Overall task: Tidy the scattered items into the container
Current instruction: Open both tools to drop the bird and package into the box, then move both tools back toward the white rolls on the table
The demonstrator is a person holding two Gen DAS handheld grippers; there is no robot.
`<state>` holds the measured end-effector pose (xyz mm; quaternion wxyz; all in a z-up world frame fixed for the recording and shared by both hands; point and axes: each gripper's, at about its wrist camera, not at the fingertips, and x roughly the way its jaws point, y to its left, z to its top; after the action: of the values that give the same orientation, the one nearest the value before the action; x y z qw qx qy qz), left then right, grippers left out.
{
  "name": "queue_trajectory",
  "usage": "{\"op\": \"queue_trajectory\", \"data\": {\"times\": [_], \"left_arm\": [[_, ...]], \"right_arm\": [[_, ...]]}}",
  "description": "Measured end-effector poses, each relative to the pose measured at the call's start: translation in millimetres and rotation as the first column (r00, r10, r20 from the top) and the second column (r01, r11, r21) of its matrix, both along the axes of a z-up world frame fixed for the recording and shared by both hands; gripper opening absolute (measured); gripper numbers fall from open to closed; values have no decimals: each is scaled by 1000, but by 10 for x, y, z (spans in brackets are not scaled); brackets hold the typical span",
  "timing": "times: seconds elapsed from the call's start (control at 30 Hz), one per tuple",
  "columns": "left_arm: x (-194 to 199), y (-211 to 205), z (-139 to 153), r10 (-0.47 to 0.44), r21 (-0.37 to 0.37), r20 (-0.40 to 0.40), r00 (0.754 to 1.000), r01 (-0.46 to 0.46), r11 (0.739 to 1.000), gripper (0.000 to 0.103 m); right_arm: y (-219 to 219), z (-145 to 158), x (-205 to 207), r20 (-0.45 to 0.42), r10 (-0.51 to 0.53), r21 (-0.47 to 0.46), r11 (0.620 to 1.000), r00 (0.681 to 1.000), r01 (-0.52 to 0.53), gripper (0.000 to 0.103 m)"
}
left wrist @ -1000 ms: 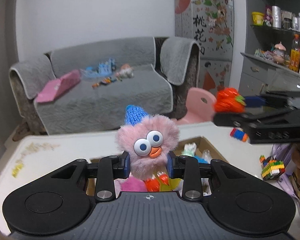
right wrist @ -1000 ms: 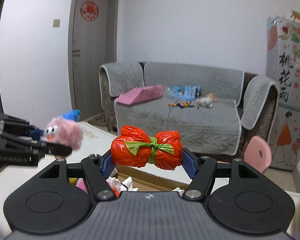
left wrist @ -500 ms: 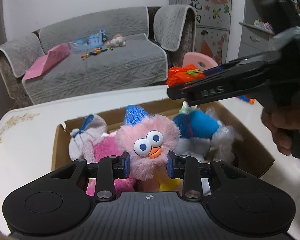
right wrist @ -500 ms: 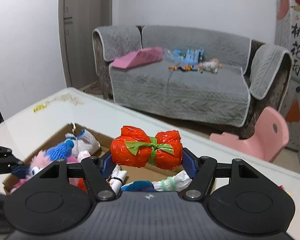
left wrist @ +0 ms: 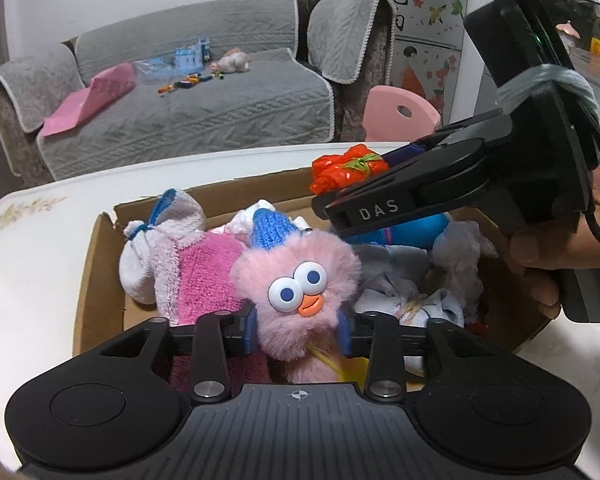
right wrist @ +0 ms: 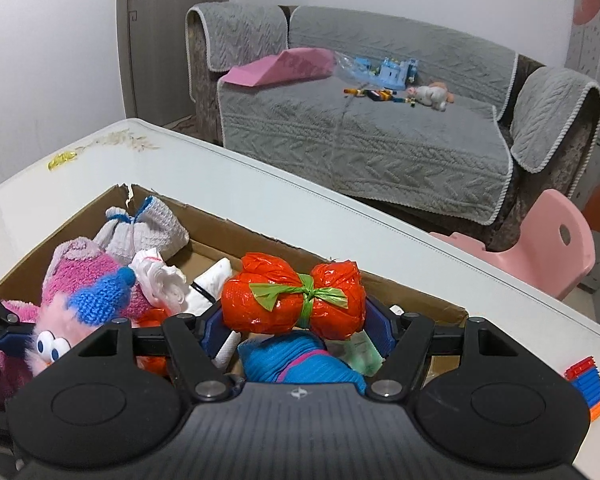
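**Two toys over the cardboard box, both tongs loosening**

The left tongs sit low in the centre of the left wrist view, with the pink fluffy toy between their blue pads. Their jaws are opening, yet the fur still fills the gap and touches both pads. The toy wears a blue knitted hat and faces the camera with big round eyes and an orange beak. It hangs just above the heap in the cardboard box, which stands on the white table.

The right tongs occupy the lower middle of the right wrist view. Between their pads lies the orange bundle, tied round its waist with a green strip. These jaws are opening too, and the bundle still reaches from pad to pad. It hovers over the right part of the box, above a blue knitted item.

Inside the box, toward the left of both views, lie a pink towelling bundle and a white knotted cloth.

At the lower right edge of the right wrist view, a small stack of coloured bricks rests on the table outside the box.

A hand grips the right tongs' handle at the right edge of the left wrist view.
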<state>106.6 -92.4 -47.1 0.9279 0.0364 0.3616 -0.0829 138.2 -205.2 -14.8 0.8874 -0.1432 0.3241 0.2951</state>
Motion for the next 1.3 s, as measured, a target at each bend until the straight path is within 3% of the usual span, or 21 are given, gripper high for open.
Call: {"op": "queue_trajectory", "data": {"times": [0.13, 0.17, 0.43, 0.53, 0.67, 0.9, 1.1, 1.3], "left_arm": [[-35, 3, 24, 6, -13, 15, 1000, -6, 1000, 78], [-54, -1, 44, 14, -8, 23, 1000, -14, 1000, 85], [-269, 98, 322, 45, -29, 65, 997, -43, 999, 89], [-461, 189, 466, 59, -50, 83, 995, -55, 997, 90], [-851, 382, 550, 95, -90, 111, 989, -85, 992, 97], [-1235, 528, 309, 136, -131, 43, 990, -129, 983, 97], [-1227, 446, 65, 137, -164, -40, 990, -142, 976, 97], [-1026, 350, -119, 148, -184, -106, 983, -165, 969, 96]], "right_arm": [[-30, 75, -49, 37, -14, 14, 1000, 999, 13, 84], [-41, 99, -55, 44, -15, 19, 1000, 999, 14, 84], [-281, 484, -377, 124, -36, 72, 997, 992, 27, 87], [-467, 646, -669, 172, -51, 107, 994, 984, 32, 89], [-708, 695, -1248, 242, -44, 136, 991, 969, 11, 98], [-649, 192, -2060, 227, 8, 126, 991, 974, -38, 102], [-219, -302, -2118, 152, 72, 64, 995, 986, -83, 102], [-60, -472, -1977, 139, 79, 23, 996, 987, -83, 102]]}}
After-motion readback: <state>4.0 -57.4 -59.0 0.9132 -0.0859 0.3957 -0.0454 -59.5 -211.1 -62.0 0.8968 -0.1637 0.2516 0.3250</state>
